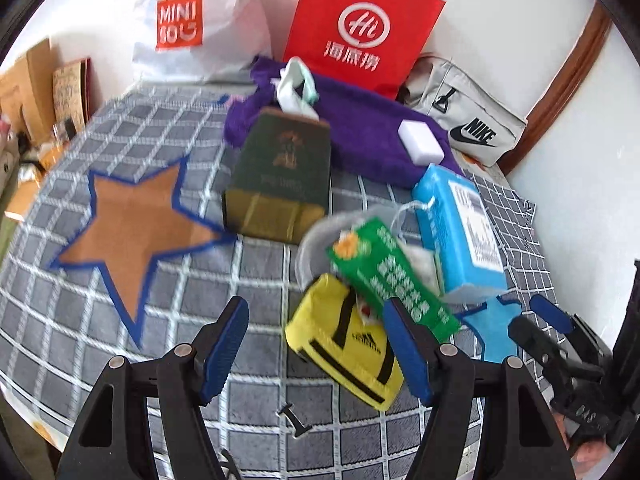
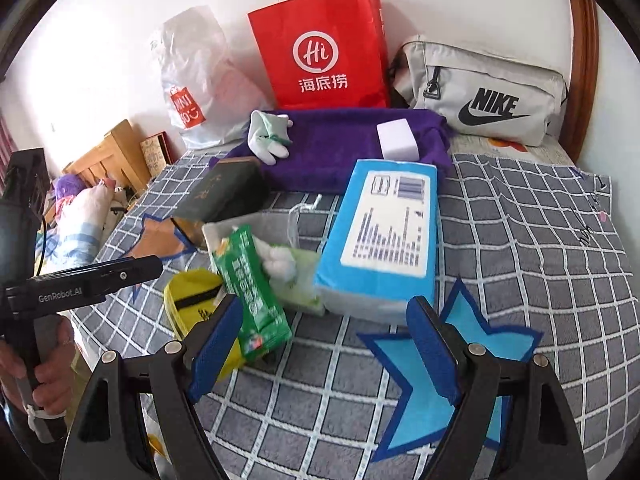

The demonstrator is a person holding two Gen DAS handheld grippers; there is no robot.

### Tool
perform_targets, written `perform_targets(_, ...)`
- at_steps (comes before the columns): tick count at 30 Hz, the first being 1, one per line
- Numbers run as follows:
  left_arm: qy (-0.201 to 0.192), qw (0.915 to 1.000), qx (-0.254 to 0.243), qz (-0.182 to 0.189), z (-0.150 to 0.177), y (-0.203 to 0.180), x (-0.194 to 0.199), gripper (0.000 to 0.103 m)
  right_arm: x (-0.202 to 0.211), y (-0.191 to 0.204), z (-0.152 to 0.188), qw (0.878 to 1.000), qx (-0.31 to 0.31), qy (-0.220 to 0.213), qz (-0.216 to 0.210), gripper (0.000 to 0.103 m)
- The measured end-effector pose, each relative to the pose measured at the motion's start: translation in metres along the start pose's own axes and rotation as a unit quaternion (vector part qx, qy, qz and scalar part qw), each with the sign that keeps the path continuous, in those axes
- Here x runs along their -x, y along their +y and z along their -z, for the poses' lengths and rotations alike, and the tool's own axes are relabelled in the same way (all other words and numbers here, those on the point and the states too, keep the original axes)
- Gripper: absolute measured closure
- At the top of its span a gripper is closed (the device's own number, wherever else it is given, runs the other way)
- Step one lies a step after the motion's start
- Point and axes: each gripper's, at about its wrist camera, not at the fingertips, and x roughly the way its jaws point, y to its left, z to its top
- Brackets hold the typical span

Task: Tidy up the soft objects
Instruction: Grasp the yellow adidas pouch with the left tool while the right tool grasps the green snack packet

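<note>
A yellow Adidas pouch (image 1: 346, 350) lies on the grey checked cloth (image 1: 248, 276) between my left gripper's fingers; it also shows in the right wrist view (image 2: 188, 296). A green tissue pack (image 1: 390, 276) leans on it, also in the right wrist view (image 2: 250, 286). A blue tissue pack (image 1: 460, 232) (image 2: 384, 236), a dark green box (image 1: 280, 172) (image 2: 224, 194), a purple towel (image 1: 360, 128) (image 2: 352, 140), a white sponge (image 1: 421, 141) (image 2: 396, 140) and a pale glove (image 1: 296, 88) (image 2: 266, 136) lie behind. My left gripper (image 1: 320, 344) is open. My right gripper (image 2: 324, 350) is open and empty.
A brown star patch (image 1: 132, 224) lies left and a blue star patch (image 2: 436, 376) right. A Miniso bag (image 1: 188, 28), a red paper bag (image 1: 356, 28) and a grey Nike bag (image 1: 468, 120) stand against the wall. The right gripper (image 1: 556, 344) shows at the left view's right edge.
</note>
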Motion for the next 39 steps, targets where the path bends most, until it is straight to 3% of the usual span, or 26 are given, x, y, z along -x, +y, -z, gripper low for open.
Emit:
perform_targets(6, 0.007, 0.9994, 0.022, 0.025, 0.011, 0.002, -0.02, 0.039, 0.002, 0.001, 0.03, 1.0, 0.013, 0.004, 0.011, 0.02)
perform_targets(8, 0.004, 0.9994, 0.014, 0.03, 0.011, -0.001, -0.024, 0.052, 0.002, -0.001, 0.037, 1.0, 0.01, 0.006, 0.009, 0.02)
perform_targets(10, -0.002, 0.9999, 0.005, 0.011, 0.011, -0.004, -0.027, 0.061, 0.002, -0.002, 0.041, 1.0, 0.008, 0.008, 0.007, 0.02)
perform_targets(11, -0.005, 1.0, -0.004, 0.003, 0.01, -0.006, -0.028, 0.071, 0.001, -0.002, 0.042, 1.0, 0.008, 0.009, 0.008, 0.02)
perform_targets(15, -0.012, 0.9999, -0.005, 0.01, 0.009, 0.001, -0.024, 0.082, -0.006, 0.003, 0.041, 1.0, 0.014, 0.012, 0.003, 0.02)
perform_targets(19, -0.023, 0.9997, -0.003, 0.009, 0.008, 0.012, -0.01, 0.083, -0.016, 0.013, 0.035, 1.0, 0.027, 0.014, -0.005, 0.02)
perform_targets(26, -0.031, 0.9986, 0.011, -0.042, 0.01, 0.043, 0.009, 0.084, -0.031, 0.048, 0.02, 0.997, 0.075, 0.003, -0.021, 0.02)
perform_targets(29, -0.034, 0.9978, 0.016, -0.056, 0.01, 0.054, 0.01, 0.084, -0.039, 0.066, 0.017, 0.994, 0.108, -0.003, -0.002, 0.02)
perform_targets(33, -0.026, 0.9982, 0.033, -0.044, 0.011, 0.068, 0.003, 0.084, -0.048, 0.086, 0.017, 0.988, 0.155, -0.012, 0.014, 0.022)
perform_targets(37, -0.022, 0.9981, 0.054, -0.016, 0.013, 0.082, -0.002, 0.084, -0.062, 0.099, 0.017, 0.98, 0.192, -0.01, 0.044, 0.043)
perform_targets(39, -0.022, 0.9975, 0.068, 0.002, 0.015, 0.089, -0.003, 0.084, -0.074, 0.101, 0.02, 0.976, 0.21, 0.008, 0.058, 0.044)
